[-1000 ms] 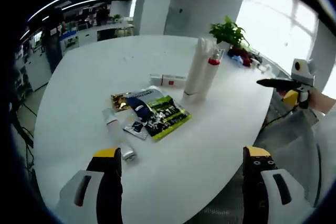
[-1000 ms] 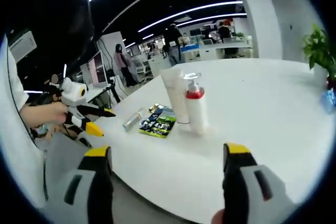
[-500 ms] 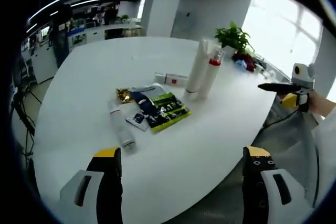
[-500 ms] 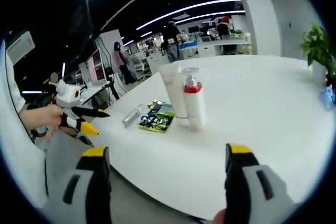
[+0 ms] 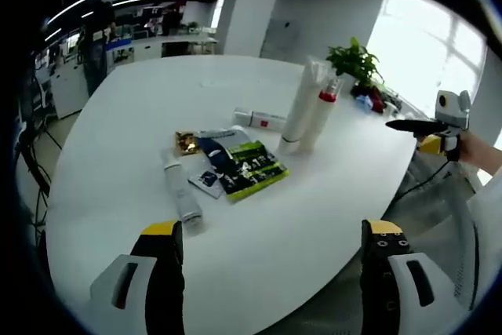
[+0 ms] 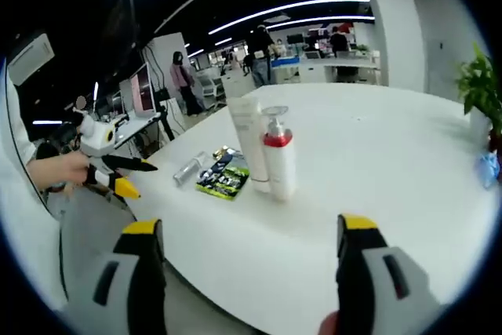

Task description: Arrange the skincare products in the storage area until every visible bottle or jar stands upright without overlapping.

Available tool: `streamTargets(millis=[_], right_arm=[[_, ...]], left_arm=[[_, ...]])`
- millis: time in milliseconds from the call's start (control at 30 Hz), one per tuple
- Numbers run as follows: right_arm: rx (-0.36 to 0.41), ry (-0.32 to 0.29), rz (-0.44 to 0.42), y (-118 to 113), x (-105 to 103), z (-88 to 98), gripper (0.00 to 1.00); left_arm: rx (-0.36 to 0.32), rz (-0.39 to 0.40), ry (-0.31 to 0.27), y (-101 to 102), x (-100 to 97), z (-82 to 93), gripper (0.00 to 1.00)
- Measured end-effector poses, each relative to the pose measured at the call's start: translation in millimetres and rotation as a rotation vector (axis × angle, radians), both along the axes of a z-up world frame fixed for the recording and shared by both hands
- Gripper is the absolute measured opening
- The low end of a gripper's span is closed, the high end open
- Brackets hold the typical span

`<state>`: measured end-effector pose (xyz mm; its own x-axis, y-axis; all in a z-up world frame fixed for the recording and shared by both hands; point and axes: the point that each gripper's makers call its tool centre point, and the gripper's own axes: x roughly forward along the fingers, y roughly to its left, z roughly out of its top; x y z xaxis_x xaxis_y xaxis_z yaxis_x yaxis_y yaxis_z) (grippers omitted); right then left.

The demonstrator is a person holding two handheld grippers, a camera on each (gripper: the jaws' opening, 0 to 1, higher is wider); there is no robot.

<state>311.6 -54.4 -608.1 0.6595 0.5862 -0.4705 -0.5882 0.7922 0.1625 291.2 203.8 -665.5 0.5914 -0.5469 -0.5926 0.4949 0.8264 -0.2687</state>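
Left gripper view: wide-open left tongs (image 5: 267, 253) hover off table (image 5: 141, 115) edge.

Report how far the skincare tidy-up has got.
Done: the white tube and the pump bottle stand upright side by side on the table. In hand: nothing; the left gripper and right gripper are both open, short of the table. Left: the silver tube and small box lie flat, and the sachets overlap.
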Motion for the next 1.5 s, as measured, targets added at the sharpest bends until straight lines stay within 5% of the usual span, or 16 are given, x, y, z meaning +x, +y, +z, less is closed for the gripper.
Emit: streamTargets(millis=[267,467,767,867,1000,1500], right_arm=[[-0.047,-0.044,-0.008,-16.9,53.2,21.1,0.88],[0.006,-0.159,-0.03,-14.7,100.8,73.7,0.87],[-0.053,-0.237,0.008,2.9,160.2,97.9,0.72],[-0.102,-0.198,0.038,6.8,171.3,90.9,0.59],[-0.214,-0.125,0.092,14.5,189.8,72.4,0.71],[-0.317,-0.008,0.251,54.5,274.7,52.1,0.71]], left_arm=[[-0.015,0.002,-0.008,5.0,2.0,4.6,0.92],[-0.024,0.022,0.0,16.1,3.9,3.6,0.91],[-0.035,0.056,0.01,29.6,5.8,1.0,0.9],[-0.04,0.074,0.011,34.7,7.9,0.4,0.9],[-0.043,0.082,0.013,38.5,9.7,-1.0,0.9],[-0.059,0.119,0.023,47.5,20.6,-7.2,0.9]])
